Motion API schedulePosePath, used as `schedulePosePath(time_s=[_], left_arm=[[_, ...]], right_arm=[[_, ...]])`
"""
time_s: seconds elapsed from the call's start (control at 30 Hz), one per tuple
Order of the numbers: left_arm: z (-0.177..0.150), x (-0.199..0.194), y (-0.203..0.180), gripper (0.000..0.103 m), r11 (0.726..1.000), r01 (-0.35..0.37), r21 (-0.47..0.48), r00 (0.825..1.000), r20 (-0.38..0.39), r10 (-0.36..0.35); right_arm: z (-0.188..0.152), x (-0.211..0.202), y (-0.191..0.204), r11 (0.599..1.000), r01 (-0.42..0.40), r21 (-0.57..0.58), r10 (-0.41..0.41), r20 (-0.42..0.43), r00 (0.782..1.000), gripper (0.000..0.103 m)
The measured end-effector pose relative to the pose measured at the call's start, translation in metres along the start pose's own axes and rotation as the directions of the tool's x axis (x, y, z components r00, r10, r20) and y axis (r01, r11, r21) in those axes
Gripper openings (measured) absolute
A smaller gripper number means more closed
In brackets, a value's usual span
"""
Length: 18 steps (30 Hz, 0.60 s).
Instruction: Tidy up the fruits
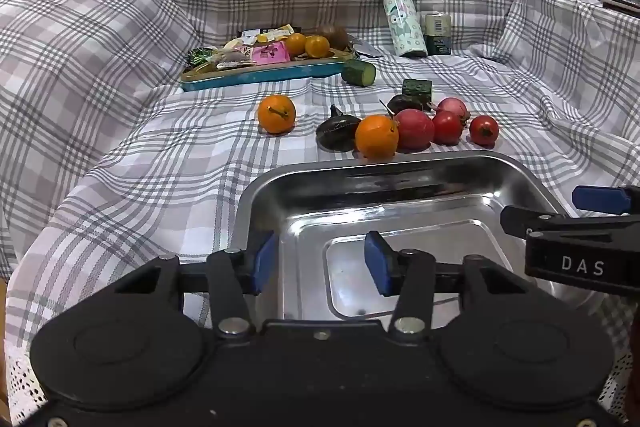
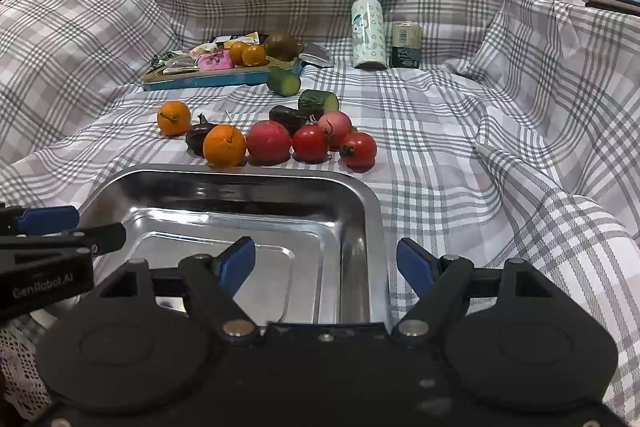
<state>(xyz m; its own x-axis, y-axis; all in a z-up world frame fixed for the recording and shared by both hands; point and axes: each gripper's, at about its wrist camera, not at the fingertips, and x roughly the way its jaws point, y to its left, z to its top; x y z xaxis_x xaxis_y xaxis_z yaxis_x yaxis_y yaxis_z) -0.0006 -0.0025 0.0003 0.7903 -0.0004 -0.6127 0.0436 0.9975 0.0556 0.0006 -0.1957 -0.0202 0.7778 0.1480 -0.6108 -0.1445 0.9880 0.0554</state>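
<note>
Both tools hover low over the near end of the steel tray (image 1: 400, 187), and nothing lies in it, so the sorting looks to be at its very start, with the first pick not yet made. The left tool (image 1: 320, 263) is parted to a middling gap and holds nothing; the right tool (image 2: 326, 263) is spread wider, also bare, straddling the tray's right wall.

The fruit sits on the checked cloth (image 2: 460, 131) just beyond the tray's far rim. Nearest is an orange (image 2: 224, 145), touching a dark fruit (image 2: 196, 141) on its left and a big red fruit (image 2: 268, 141) on its right. Then come 2 tomatoes (image 2: 310, 143) (image 2: 359, 149), with a pink fruit (image 2: 336, 129) and another dark one (image 2: 286, 117) behind. A second orange (image 2: 173, 117) lies apart to the left. 2 cucumber pieces (image 2: 318, 101) (image 2: 284, 81) lie further back, near a blue tray (image 2: 224, 79) of snacks and small oranges. A bottle (image 2: 368, 35) and a can (image 2: 406, 45) stand behind.

The next move likely calls for reaching past the far rim. The right-hand tomato stands free on its outer side and looks the easiest first grasp for the right tool. The lone orange suits the left. Round fruit may roll if nudged, so the fingers should close squarely across the middle.
</note>
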Motion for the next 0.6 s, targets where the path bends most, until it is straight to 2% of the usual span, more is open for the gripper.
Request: schedulePosePath(time_s=[0.6], left_arm=[[-0.0020, 0.0034, 0.0010, 0.055, 1.000, 0.008, -0.017, 1.000, -0.011, -0.008]], right_arm=[[-0.0005, -0.0008, 0.0002, 1.000, 0.004, -0.007, -0.004, 0.000, 1.000, 0.082]])
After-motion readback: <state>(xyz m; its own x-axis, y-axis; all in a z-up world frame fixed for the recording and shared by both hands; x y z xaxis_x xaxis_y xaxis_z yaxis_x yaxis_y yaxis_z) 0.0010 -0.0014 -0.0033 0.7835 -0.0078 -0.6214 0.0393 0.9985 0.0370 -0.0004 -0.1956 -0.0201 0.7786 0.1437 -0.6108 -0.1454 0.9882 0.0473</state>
